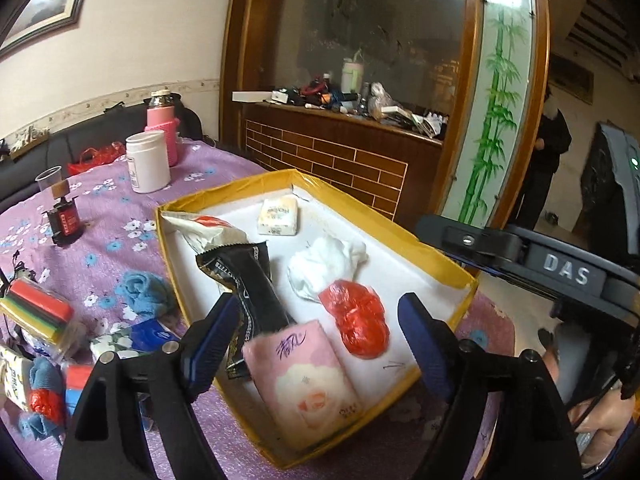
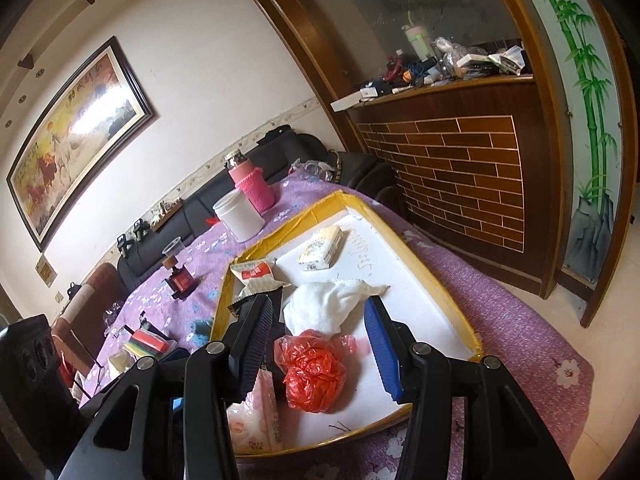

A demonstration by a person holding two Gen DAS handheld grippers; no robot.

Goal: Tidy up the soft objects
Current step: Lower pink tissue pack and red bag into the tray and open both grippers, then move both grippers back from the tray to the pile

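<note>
Both my grippers hang over the yellow-rimmed white tray [image 1: 436,250], and on each the jaws stand wide apart with nothing between the pads.

Nearest my left gripper [image 1: 316,336], the pink tissue pack [image 1: 304,376] lies right under the gap, its long axis running away from me and leaning left, one short end at the tray's near rim. Touching its far end, the black snack wrapper [image 1: 248,280] carries on along much the same line, pointing far-left. Just right of the pack, still between my left jaws, sits the crumpled red plastic bag [image 1: 358,320], a rounded lump with no clear heading. Beyond it, touching, is the bunched white cloth [image 1: 324,264], stretched toward the far right. Farther off lie the white-and-red wrapper [image 1: 208,228] at the far-left corner and the small cream tissue pack [image 1: 278,216], apart from the rest.

My right gripper [image 2: 320,344] has the red bag [image 2: 314,372] directly between its jaws, the white cloth [image 2: 324,304] just past them, and the pink pack [image 2: 254,420] mostly hidden behind the left finger.

Only the left view shows the loose pile outside my left jaw on the purple flowered tablecloth [image 1: 100,216]: a blue cloth [image 1: 146,292], striped sponges [image 1: 36,314], and my right gripper's body marked DAS. Only the right view shows handwriting on the tray floor beyond the cream pack [image 2: 322,252].
</note>
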